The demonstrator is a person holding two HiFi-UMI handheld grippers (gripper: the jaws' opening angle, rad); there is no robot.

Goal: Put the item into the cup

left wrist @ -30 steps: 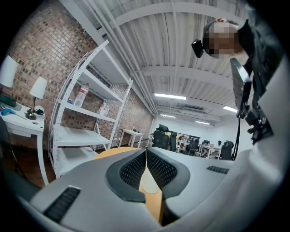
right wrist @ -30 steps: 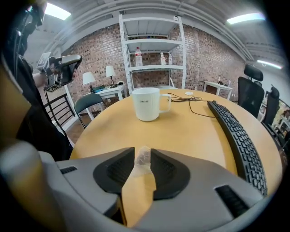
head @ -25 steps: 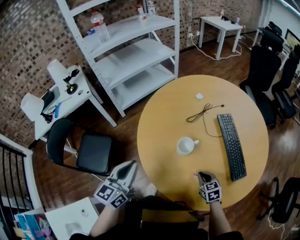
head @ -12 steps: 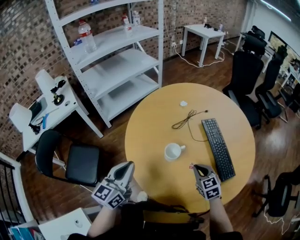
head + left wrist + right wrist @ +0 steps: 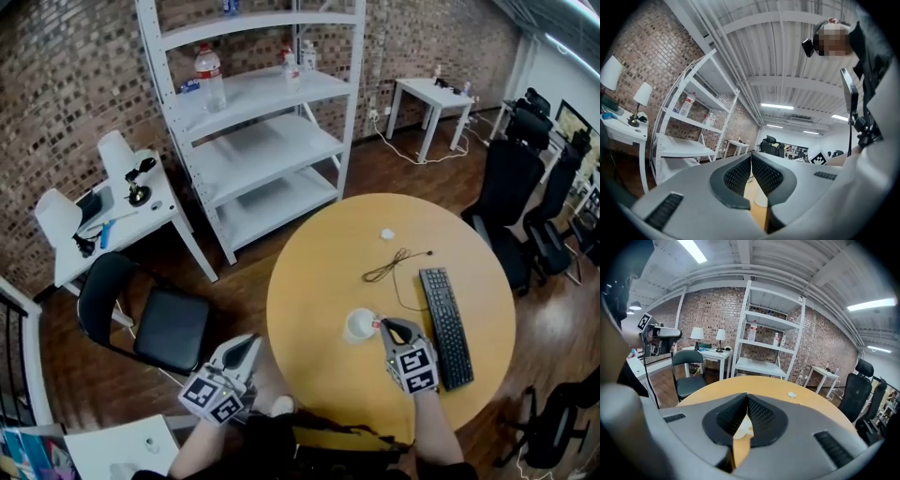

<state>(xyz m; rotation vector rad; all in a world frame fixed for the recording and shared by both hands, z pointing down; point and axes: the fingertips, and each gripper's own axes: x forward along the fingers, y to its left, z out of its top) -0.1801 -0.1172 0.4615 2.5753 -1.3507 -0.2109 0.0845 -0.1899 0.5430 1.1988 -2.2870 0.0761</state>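
Observation:
A white cup stands near the middle of the round wooden table. My right gripper has its tips right at the cup's right rim and is shut on a small item, of which only a reddish speck shows. Through the gap under the shut jaws in the right gripper view, the white cup shows close below. My left gripper is shut and empty, held off the table's left edge. Between its closed pads the left gripper view shows the cup on the table.
A black keyboard lies right of the cup, with a dark cable and a small white object farther back. A black chair stands left of the table. A white shelf unit and a side table are behind.
My right gripper has moved forward and left across the table, from the near edge up to the cup's rim. The left gripper has stayed off the table's left edge.

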